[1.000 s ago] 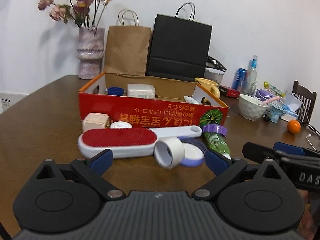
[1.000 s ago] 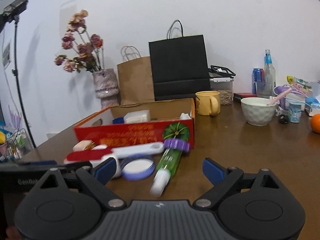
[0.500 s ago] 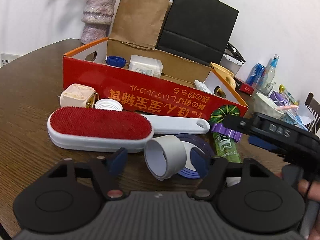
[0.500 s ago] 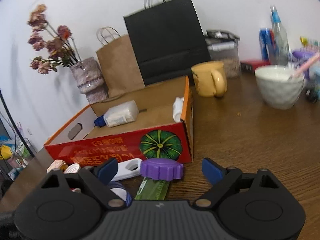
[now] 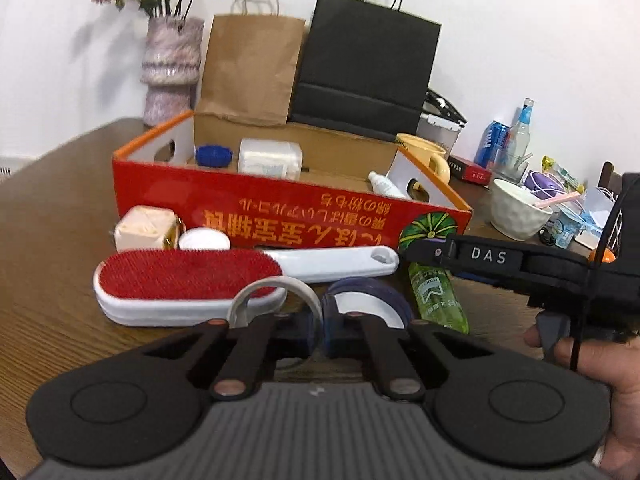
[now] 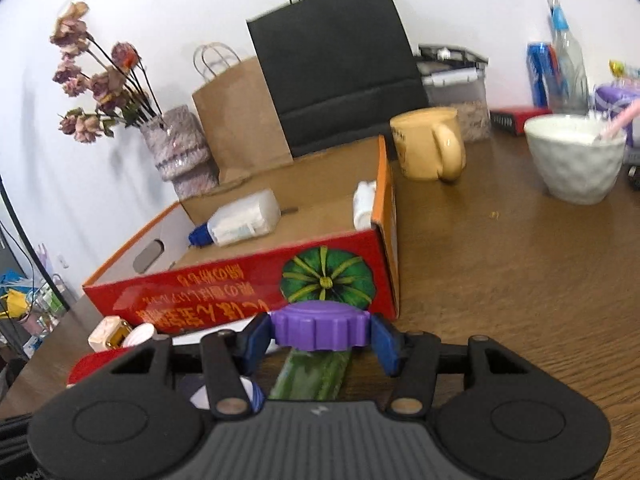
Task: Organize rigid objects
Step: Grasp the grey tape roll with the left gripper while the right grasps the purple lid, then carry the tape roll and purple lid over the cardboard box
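The left hand-held gripper (image 5: 322,326), low in the frame, has just squeezed onto the thin, light tape roll's (image 5: 276,300) wall, while the right hand-held gripper (image 6: 320,338) has been closing on the hard, bumpy purple cap (image 6: 320,328) of the green bottle (image 6: 310,374).

Grained wooden tabletop (image 6: 500,280); glossy printed cardboard box (image 6: 224,288); ridged purple plastic cap (image 6: 320,326); matt brown paper bag (image 5: 250,68).

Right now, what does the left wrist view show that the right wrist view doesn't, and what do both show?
Only the left wrist view: the left gripper pinching the tape roll, and a hand holding the right gripper.
Only the right wrist view: the right gripper's fingers closing on the purple cap.
Both: the red box, yellow mug, white bowl.
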A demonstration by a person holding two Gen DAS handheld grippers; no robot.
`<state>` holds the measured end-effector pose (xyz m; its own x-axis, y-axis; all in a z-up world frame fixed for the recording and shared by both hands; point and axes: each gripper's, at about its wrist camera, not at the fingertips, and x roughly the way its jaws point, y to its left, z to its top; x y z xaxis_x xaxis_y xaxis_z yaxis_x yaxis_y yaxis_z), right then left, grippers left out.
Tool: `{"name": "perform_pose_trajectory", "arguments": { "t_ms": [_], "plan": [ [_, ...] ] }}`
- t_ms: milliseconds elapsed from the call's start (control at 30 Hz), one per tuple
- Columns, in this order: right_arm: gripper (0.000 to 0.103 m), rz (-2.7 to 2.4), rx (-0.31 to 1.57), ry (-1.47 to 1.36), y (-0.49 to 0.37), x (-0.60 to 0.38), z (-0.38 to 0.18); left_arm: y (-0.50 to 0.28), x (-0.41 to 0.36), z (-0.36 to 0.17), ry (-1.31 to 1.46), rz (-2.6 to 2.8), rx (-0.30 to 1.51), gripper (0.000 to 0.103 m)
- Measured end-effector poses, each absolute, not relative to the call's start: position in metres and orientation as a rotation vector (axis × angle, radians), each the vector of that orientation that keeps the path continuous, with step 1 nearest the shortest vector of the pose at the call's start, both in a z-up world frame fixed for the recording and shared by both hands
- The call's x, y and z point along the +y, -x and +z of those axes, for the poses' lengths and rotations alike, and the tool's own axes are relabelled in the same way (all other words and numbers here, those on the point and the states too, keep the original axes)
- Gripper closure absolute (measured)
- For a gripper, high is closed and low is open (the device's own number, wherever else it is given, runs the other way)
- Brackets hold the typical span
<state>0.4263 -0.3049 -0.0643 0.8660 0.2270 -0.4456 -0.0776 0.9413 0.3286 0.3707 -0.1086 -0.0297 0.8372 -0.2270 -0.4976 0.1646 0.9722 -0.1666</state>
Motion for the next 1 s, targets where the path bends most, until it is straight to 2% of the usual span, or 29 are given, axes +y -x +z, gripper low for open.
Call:
{"name": "perform_pose_trajectory", "arguments": {
  "t_ms": [467, 633, 1000],
  "plan": [
    [0.049, 0.174, 0.241, -0.063, -0.301, -0.258, 0.002, -0.286, -0.086, 0.022, 0.062, -0.147, 0.322, 0.098],
    [0.049, 0.153, 0.16, -0.012, -0.242, -0.239, 0.004, -0.245, -0.073, 0.031, 0.02, -0.093, 0.24, 0.098],
    [0.049, 0.12, 0.136, -0.016, -0.151, -0.223, -0.011, -0.171, -0.054, 0.024, 0.021, -0.107, 0.209, 0.098]
  ]
}}
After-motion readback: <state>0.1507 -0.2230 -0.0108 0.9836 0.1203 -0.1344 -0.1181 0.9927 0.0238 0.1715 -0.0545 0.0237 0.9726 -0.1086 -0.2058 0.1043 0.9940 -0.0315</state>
